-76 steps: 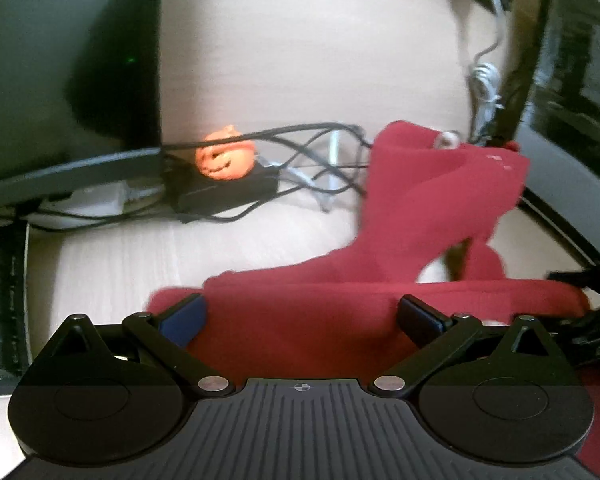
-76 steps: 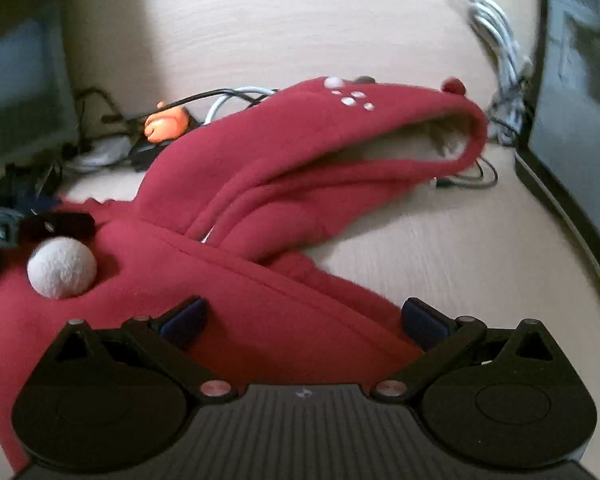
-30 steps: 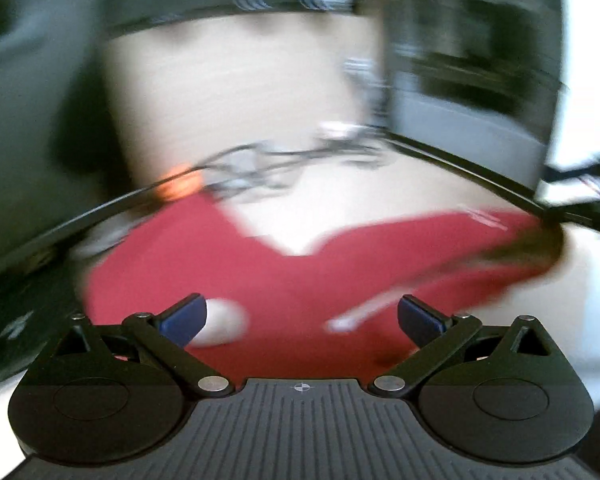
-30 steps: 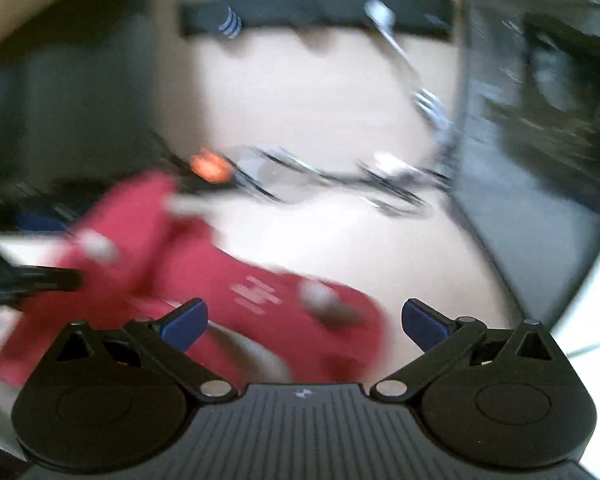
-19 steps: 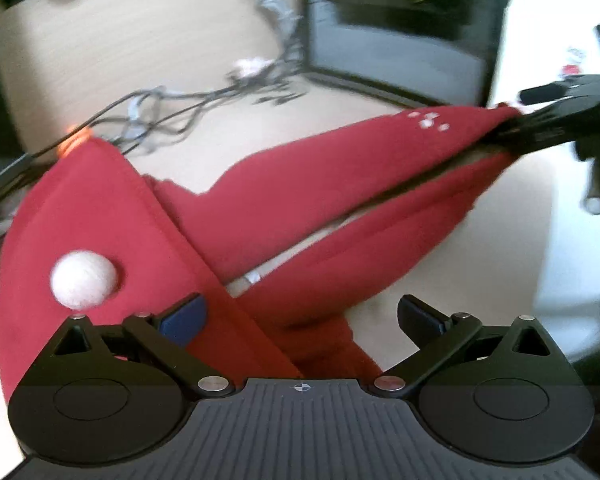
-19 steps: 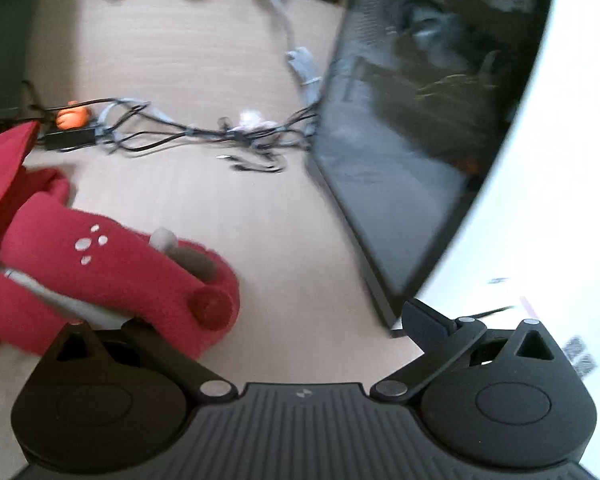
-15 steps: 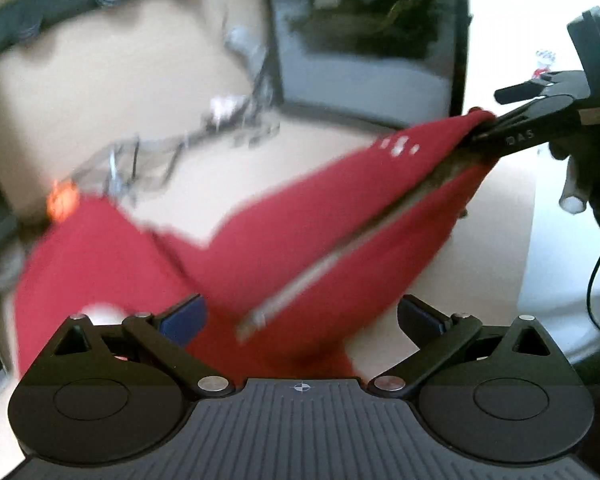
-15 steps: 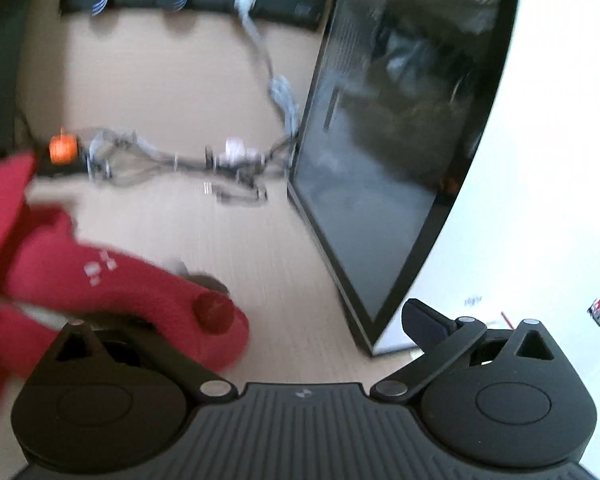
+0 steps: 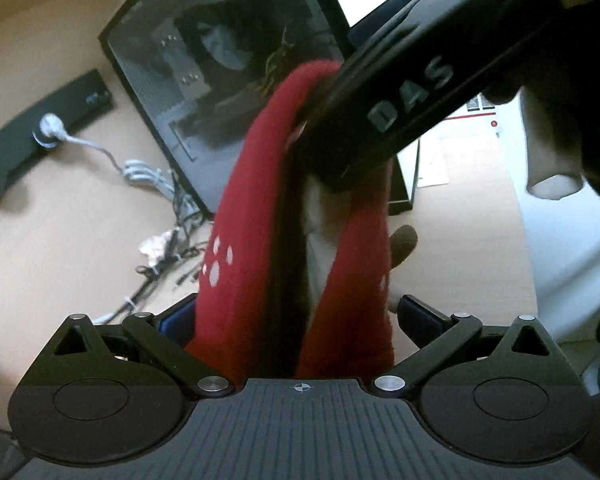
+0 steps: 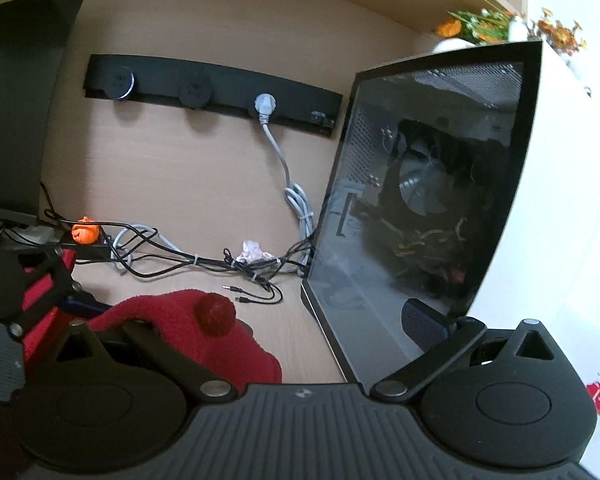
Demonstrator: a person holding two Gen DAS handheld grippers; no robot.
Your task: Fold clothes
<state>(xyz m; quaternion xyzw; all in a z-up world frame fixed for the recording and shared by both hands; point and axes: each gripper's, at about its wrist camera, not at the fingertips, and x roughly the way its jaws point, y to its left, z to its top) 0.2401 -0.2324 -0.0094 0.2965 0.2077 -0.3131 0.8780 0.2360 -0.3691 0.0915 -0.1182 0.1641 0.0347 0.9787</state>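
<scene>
A red fleece hooded garment (image 9: 240, 216) with small white dots hangs between my two grippers, lifted off the desk. In the left wrist view it runs down between the open fingers of my left gripper (image 9: 296, 312); the cloth passes through the gap, not pinched. The right gripper's black body (image 9: 420, 92) crosses the upper right of that view, touching the garment's top edge. In the right wrist view the garment (image 10: 220, 332) bunches over the left finger, while the right finger (image 10: 424, 324) stands far apart; my right gripper (image 10: 260, 328) is open.
A glass-sided computer case (image 10: 420, 208) stands at the right. A black power strip (image 10: 212, 92) is on the back wall, with cables (image 10: 188, 256) and an orange pumpkin toy (image 10: 85, 232) on the wooden desk (image 10: 284, 332). A dark monitor (image 10: 16, 100) stands at the left.
Both grippers have risen and come close together; the garment, stretched across the desk before, now hangs up between them. The right gripper now fills the left view's upper right.
</scene>
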